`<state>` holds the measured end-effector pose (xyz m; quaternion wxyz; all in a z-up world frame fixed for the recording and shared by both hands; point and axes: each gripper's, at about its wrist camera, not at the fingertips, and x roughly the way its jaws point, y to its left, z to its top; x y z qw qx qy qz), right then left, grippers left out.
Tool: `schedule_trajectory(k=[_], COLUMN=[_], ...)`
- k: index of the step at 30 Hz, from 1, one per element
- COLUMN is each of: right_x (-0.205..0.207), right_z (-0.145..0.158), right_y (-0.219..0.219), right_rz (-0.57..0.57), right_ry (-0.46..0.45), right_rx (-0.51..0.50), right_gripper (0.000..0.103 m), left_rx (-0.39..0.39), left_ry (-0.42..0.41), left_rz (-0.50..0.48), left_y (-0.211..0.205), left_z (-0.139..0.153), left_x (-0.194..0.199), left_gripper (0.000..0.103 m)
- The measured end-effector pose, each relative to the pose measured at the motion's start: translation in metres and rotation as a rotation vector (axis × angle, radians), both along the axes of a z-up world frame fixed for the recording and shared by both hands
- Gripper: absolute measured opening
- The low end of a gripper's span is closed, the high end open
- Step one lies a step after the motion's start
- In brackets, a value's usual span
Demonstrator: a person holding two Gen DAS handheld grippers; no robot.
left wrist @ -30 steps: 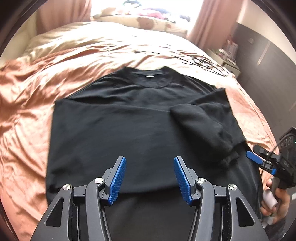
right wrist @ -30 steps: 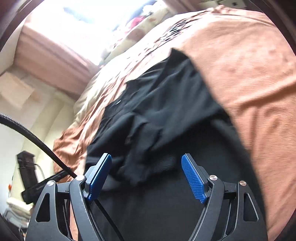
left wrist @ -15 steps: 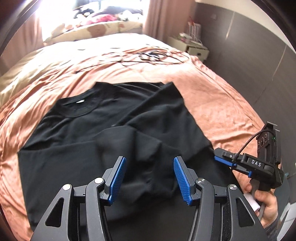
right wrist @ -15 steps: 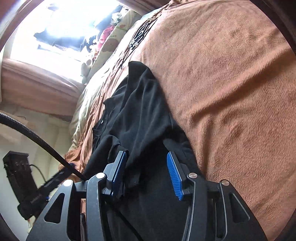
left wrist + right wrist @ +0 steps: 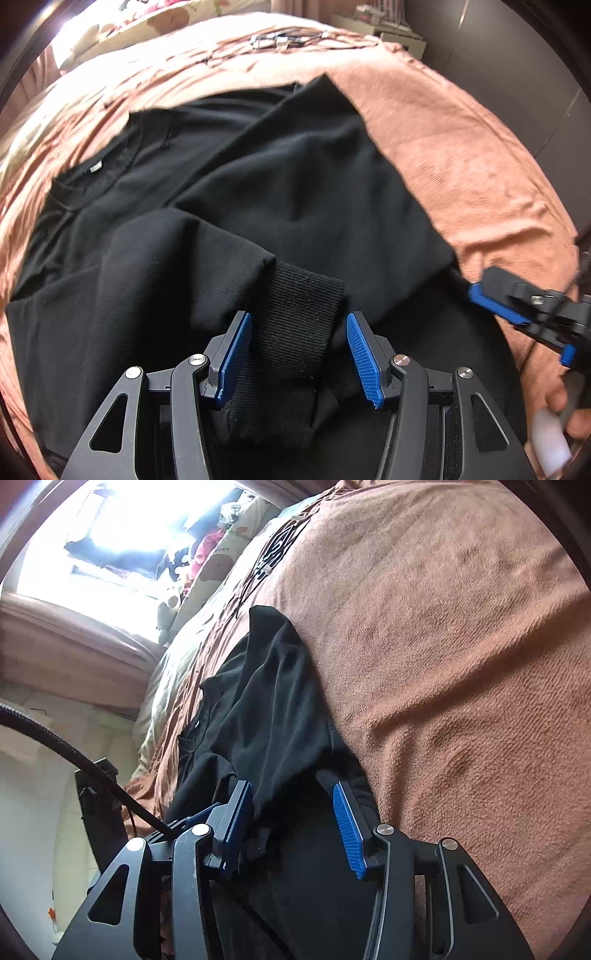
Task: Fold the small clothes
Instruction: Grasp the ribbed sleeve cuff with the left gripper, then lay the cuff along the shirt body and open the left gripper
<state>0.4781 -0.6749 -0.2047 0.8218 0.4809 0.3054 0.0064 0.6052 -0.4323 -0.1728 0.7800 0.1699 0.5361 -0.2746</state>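
Observation:
A black sweatshirt point(image 5: 295, 192) lies flat on the bed, collar at the far left, its right sleeve folded in across the body. My left gripper point(image 5: 299, 354) is open, with the sleeve's ribbed cuff point(image 5: 295, 328) lying between its blue pads without being pinched. My right gripper point(image 5: 291, 823) is open and low over the sweatshirt's right edge point(image 5: 273, 716), with dark cloth between its jaws. It also shows in the left wrist view point(image 5: 517, 317) at the right.
The bed is covered with a rust-orange blanket point(image 5: 461, 155), also in the right wrist view point(image 5: 461, 664). Cables point(image 5: 280, 38) lie at the far end near pillows point(image 5: 218, 561). A dark wall panel point(image 5: 517, 55) and a nightstand stand at the right.
My left gripper moved right and down over the sleeve until the cuff lay between its pads. My right gripper narrowed, then dropped to the garment's right edge.

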Motion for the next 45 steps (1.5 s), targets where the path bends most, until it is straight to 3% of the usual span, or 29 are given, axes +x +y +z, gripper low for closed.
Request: schedule_trajectory(k=[3, 6, 8, 10, 12, 15, 30, 35, 38, 45], right_x=[0.004, 0.01, 0.013, 0.017, 0.02, 0.023, 0.024, 0.022, 0.022, 0.022], right_z=[0.002, 0.004, 0.006, 0.008, 0.008, 0.003, 0.005, 0.003, 0.004, 0.002], right_y=[0.001, 0.005, 0.007, 0.011, 0.015, 0.019, 0.026, 0.022, 0.023, 0.015], right_rz=[0.01, 0.031, 0.035, 0.031, 0.032, 0.034, 0.03, 0.028, 0.029, 0.01], right_ry=[0.013, 0.025, 0.04, 0.061, 0.086, 0.113, 0.138, 0.133, 0.148, 0.158], right_rx=[-0.037, -0.077, -0.12, -0.167, -0.221, -0.236, -0.322, -0.305, -0.334, -0.329], right_gripper=[0.044, 0.044, 0.044, 0.044, 0.044, 0.044, 0.044, 0.042, 0.039, 0.025], left_rx=[-0.004, -0.033, -0.072, -0.119, -0.114, -0.172, -0.183, -0.135, -0.124, -0.104], left_ry=[0.012, 0.022, 0.058, 0.097, 0.087, 0.113, -0.048, -0.09, -0.074, -0.066], left_rz=[0.016, 0.047, 0.054, 0.059, 0.072, 0.095, 0.235, 0.316, 0.353, 0.463], left_y=[0.0, 0.006, 0.01, 0.015, 0.022, 0.04, 0.181, 0.226, 0.246, 0.293], left_z=[-0.009, -0.011, -0.007, -0.002, 0.005, 0.019, 0.099, 0.099, 0.089, 0.075], left_x=[0.005, 0.012, 0.015, 0.019, 0.021, 0.027, 0.061, 0.071, 0.077, 0.08], left_gripper=[0.056, 0.045, 0.035, 0.016, 0.008, 0.008, 0.007, 0.007, 0.007, 0.006])
